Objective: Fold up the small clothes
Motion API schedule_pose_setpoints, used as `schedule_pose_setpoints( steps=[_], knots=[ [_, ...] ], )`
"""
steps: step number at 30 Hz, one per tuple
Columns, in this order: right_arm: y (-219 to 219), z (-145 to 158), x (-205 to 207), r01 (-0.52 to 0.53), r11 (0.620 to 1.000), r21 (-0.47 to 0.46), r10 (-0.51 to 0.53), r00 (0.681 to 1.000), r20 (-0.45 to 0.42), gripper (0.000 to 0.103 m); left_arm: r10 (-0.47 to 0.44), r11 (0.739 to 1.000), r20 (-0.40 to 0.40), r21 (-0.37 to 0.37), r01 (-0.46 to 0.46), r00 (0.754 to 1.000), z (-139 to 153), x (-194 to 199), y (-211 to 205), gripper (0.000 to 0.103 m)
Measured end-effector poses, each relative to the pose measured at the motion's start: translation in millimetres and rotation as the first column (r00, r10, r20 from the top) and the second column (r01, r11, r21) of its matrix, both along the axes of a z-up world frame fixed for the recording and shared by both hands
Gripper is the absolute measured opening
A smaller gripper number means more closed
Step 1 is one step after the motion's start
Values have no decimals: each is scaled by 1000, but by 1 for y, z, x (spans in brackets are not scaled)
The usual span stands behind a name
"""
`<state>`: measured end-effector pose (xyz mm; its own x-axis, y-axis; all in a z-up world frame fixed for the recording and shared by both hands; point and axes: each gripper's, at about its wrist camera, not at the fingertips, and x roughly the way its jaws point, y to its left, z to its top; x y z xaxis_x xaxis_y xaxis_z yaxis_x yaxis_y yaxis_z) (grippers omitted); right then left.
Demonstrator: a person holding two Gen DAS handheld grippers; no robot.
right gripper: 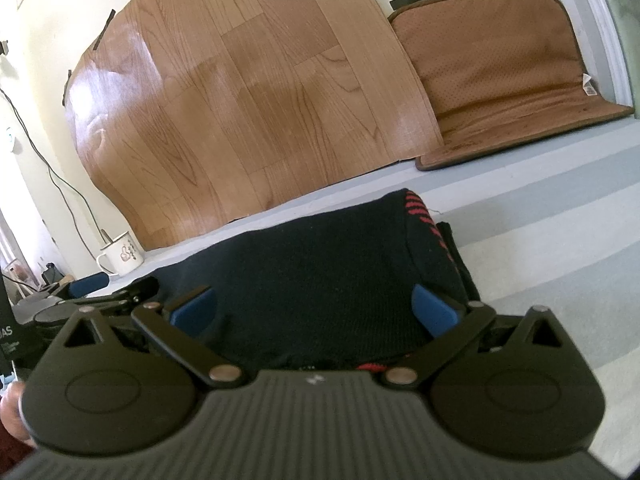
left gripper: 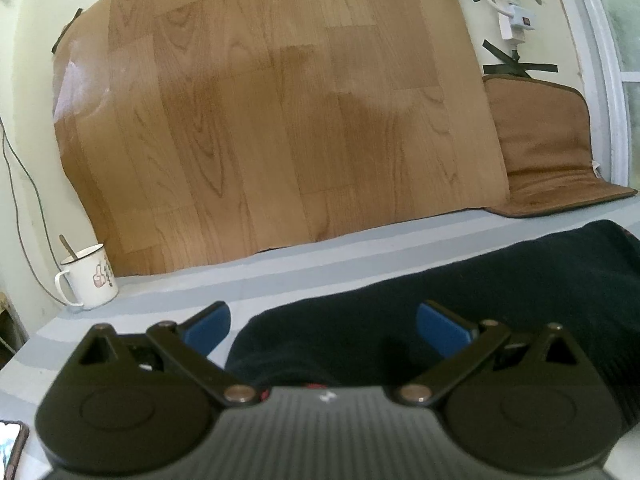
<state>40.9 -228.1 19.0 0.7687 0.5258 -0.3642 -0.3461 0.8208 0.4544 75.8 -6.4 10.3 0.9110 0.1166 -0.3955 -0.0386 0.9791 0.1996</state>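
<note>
Grippers both spread wide, left gripper (left gripper: 324, 326) and right gripper (right gripper: 314, 306) low over the dark garment (right gripper: 312, 272) lying flat on the striped sheet (right gripper: 540, 240); pinch near-edge corners evenly before folding far.

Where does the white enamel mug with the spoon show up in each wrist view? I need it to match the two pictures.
Left wrist view: the mug stands at the far left, mid-height, at the foot of the wood-grain sheet.
Right wrist view: the mug is smaller, left of centre, beyond the left gripper.
Shared landmark: the brown cushion leaning against the wall.
</note>
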Motion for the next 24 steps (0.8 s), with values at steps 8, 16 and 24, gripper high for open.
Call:
schedule_pose_setpoints(
  steps=[8,16,24],
  knots=[
    [0,0,0,0,1000,-1,0,1000,0,103,-1,1000,0,0,1,1000,0,0,0,103],
    [0,0,0,0,1000,-1,0,1000,0,103,0,1000,0,1,0,1000,0,0,0,103],
    [0,0,0,0,1000,-2,0,1000,0,103,-2,1000,-1,3,2,1000,0,0,-2,103]
  ],
)
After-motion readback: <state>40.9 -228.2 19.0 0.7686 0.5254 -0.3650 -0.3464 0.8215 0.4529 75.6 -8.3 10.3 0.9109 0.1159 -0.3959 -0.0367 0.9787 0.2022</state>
